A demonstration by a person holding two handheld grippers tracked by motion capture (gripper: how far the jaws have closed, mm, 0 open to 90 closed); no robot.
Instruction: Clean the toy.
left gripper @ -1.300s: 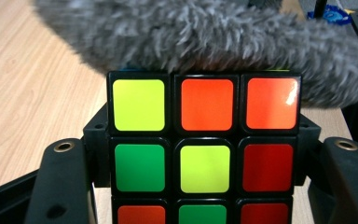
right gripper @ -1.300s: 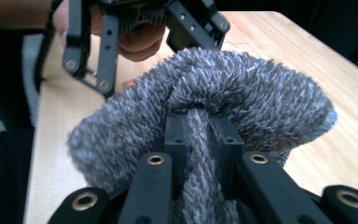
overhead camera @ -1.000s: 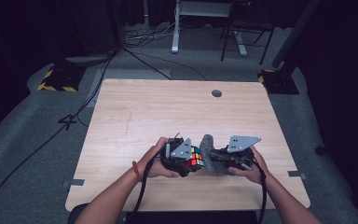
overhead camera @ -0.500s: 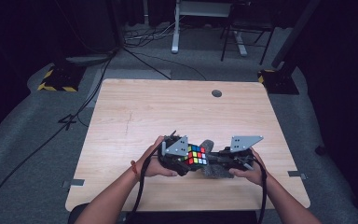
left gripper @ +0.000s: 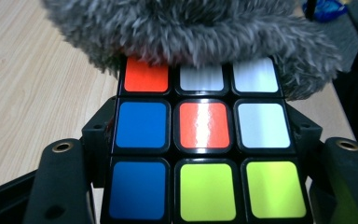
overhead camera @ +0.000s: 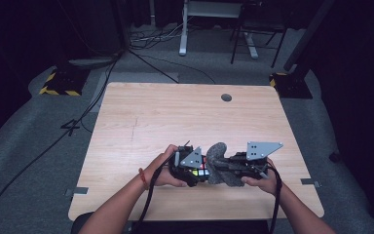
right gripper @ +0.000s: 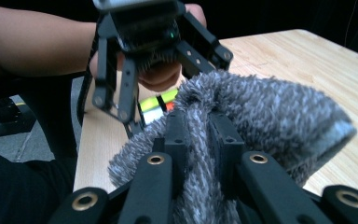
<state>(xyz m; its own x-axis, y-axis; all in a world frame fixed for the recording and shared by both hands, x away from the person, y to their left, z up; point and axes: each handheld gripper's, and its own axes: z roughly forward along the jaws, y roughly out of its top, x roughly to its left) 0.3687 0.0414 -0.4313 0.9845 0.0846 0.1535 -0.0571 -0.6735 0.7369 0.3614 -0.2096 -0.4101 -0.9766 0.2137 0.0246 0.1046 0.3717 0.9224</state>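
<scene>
We are clamping the puzzle cube [left gripper: 204, 144] in our left hand-held gripper [overhead camera: 195, 170], low in the frame's centre above the desk [overhead camera: 175, 117]. Our right hand-held gripper [right gripper: 200, 140] is pinching the grey fluffy cloth [right gripper: 261, 112], which is pressing against the cube's far face.

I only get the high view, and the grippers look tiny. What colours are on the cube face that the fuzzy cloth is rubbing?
Observer: In the left gripper view, the cube shows orange in the centre, blue down one side, and two yellow-green squares along the bottom.
Operator: Is the fuzzy cloth really touching it?
Observer: Yes, the grey cloth lies over the top row of squares.
Operator: How is the cloth held?
Observer: The right gripper has it pinched between its closed jaws.
Operator: And the cube?
Observer: The left gripper clamps it from both sides.
</scene>
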